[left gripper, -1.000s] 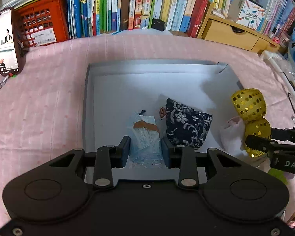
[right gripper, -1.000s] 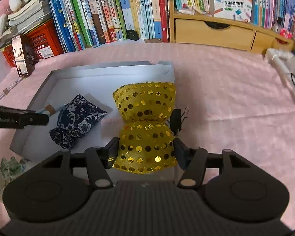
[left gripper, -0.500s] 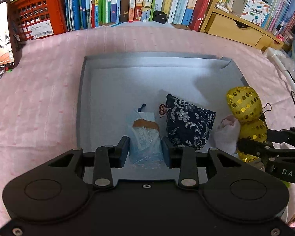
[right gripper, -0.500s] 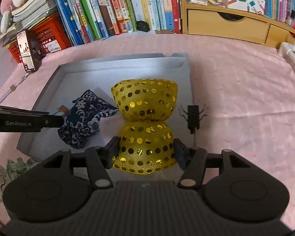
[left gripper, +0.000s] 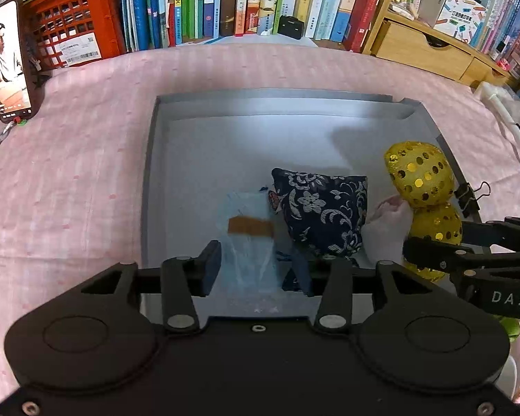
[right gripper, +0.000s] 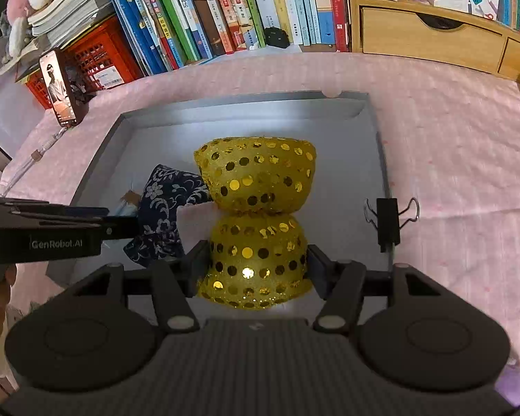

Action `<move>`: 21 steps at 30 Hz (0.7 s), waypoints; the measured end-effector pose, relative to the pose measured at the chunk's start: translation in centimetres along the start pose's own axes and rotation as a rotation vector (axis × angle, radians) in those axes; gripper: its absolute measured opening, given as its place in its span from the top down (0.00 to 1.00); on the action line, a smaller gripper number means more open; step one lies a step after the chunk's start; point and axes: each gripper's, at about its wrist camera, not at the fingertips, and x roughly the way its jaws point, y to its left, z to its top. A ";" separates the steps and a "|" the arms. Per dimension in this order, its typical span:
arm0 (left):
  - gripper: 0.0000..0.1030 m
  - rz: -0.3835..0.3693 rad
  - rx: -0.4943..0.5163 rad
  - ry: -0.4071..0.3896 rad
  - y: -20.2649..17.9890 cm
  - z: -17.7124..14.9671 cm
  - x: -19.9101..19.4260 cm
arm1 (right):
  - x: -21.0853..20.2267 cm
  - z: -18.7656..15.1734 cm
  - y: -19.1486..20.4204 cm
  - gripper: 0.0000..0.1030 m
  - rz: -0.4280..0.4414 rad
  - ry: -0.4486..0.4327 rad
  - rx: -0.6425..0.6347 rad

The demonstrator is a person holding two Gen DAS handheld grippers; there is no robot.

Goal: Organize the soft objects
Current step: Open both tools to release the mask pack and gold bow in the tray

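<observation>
The right hand-held gripper (right gripper: 256, 265) pinches the near lobe of the gold sequin bow (right gripper: 256, 222) over the grey tray's (right gripper: 381, 159) right side; it looks light, squashy, and best held at its waist.

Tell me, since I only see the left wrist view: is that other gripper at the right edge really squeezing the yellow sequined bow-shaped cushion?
Observer: Yes. In the right wrist view the right gripper has a pad pressed against each side of the yellow sequined bow-shaped cushion, on its near lobe.
Operator: Any other soft things I'm missing?
Observer: A pink plush toy lies beside the stack of books above the red plastic crate.
</observation>
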 end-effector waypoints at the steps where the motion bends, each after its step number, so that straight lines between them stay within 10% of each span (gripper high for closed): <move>1: 0.53 0.002 0.002 -0.001 0.1 0.0 0.0 | -0.1 -0.1 0.0 0.36 -0.002 -0.001 0.001; 21: 0.31 -0.017 0.027 -0.067 -0.4 -0.8 -2.4 | -1.5 -0.8 -0.6 0.14 -0.059 -0.036 0.001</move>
